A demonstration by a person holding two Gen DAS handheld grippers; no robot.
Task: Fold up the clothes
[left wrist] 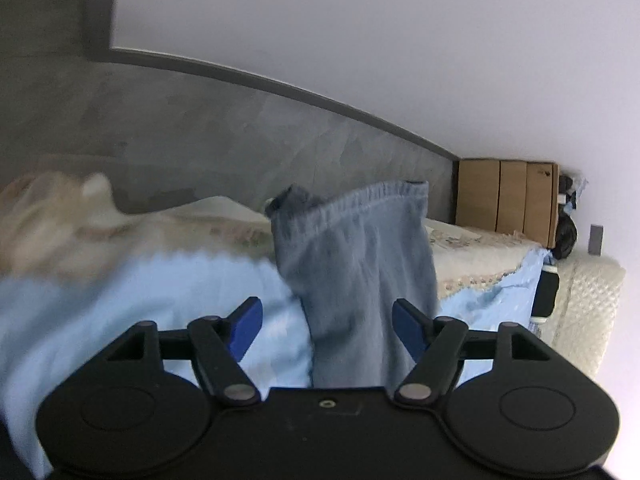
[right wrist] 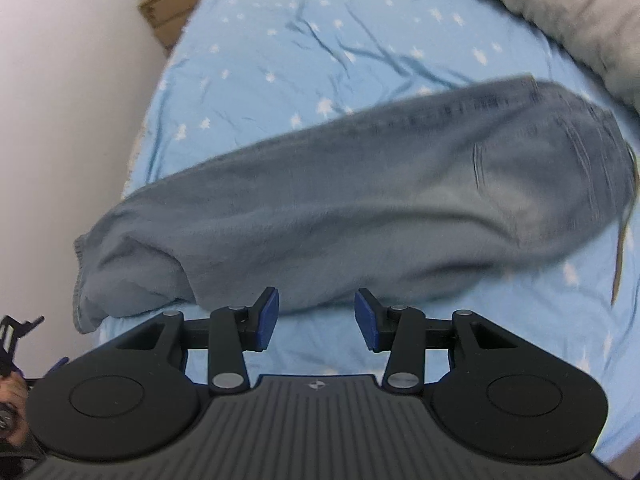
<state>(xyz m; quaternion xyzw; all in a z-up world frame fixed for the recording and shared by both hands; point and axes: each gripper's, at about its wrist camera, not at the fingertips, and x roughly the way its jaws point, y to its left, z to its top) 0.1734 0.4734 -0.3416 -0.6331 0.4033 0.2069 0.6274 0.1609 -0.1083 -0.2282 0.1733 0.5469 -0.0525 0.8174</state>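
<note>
Left tool (left wrist: 327, 327) is spread wide open, blue pads on either side of the jeans (left wrist: 356, 272) but not pinching them; the denim hangs in the gap and runs up past the fingers, hem at the top. Whether the cloth brushes the right-hand pad I can't tell, it's all pretty blurry. Going left to right in that view: a smeared cream blanket (left wrist: 52, 224) bunched at the far left, then the light blue sheet (left wrist: 160, 300), then the jeans leg, then more cream bedding out to the mattress edge (left wrist: 588, 292). Behind it all runs a grey headboard panel (left wrist: 200, 128), and at the right end a cardboard box (left wrist: 508, 200) stands against the white wall, with some dark stuff beside it that I can't make out.

Right tool (right wrist: 316, 318) is open too, nothing between the pads. The jeans (right wrist: 340, 200) lie across the bed just past its fingertips, hem end at the left, waist and pocket end at the upper right, motion-blurred. On the left the bed runs right up to the wall (right wrist: 60, 120), so no room that side. Plenty of bare starry sheet (right wrist: 300, 40) beyond the jeans. A grey-beige blanket (right wrist: 580, 12) crowds the top right corner. Cardboard box (right wrist: 172, 8) sits at the top left by the wall.
</note>
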